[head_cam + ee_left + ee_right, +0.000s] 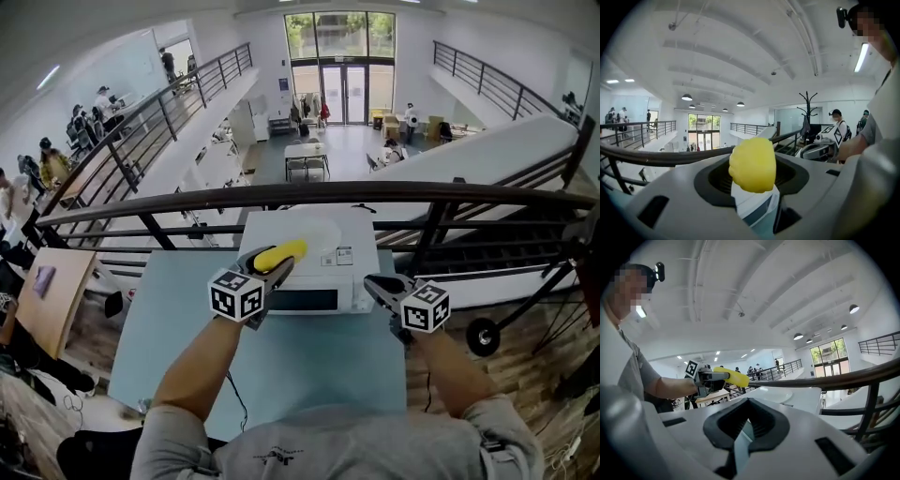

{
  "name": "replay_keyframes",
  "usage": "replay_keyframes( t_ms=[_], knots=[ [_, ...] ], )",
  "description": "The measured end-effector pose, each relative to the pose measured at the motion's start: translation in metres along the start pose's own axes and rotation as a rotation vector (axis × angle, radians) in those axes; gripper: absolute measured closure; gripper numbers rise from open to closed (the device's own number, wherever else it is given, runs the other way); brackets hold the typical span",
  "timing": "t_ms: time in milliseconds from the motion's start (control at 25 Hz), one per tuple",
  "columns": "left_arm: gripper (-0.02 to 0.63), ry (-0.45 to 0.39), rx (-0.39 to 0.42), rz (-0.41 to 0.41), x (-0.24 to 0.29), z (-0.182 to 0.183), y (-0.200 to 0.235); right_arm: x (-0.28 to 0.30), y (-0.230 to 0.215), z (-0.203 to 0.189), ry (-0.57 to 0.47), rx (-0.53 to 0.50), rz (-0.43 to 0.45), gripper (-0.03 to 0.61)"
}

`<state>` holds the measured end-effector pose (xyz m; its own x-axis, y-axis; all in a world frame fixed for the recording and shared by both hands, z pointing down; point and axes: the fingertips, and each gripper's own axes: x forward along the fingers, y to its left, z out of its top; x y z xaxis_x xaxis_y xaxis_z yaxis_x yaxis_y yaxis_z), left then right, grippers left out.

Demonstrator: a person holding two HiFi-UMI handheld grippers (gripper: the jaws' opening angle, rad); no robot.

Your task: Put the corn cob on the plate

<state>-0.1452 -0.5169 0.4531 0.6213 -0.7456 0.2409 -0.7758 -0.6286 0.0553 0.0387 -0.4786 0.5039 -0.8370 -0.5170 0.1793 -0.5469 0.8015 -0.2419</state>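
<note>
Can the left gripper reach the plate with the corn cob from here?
Probably yes: the left gripper holds the corn cob right beside the plate, with nothing standing between them.

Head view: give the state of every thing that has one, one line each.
corn cob: gripped, held in the air, not yet on the plate
plate: empty, resting on the white appliance
left gripper: shut on the corn cob
right gripper: jaws together, empty

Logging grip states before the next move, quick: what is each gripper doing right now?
Left gripper: closed on the yellow corn cob.
Right gripper: jaws together, nothing between them.
</note>
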Motion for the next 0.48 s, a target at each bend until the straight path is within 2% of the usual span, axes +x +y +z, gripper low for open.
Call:
replay_keyframes(
  t_ms=[280,480],
  knots=[
    [0.388,0.153,0.200,0.064,0.059,-0.007,0.017,0.011,-0.017,0.009,0.006,-0.026,-0.008,0.561],
    [0.388,0.268,0.394,0.117,0.094,-0.019,0.035,0.027,-0.025,0.008,0.021,-0.038,-0.002,0.561]
  ],
)
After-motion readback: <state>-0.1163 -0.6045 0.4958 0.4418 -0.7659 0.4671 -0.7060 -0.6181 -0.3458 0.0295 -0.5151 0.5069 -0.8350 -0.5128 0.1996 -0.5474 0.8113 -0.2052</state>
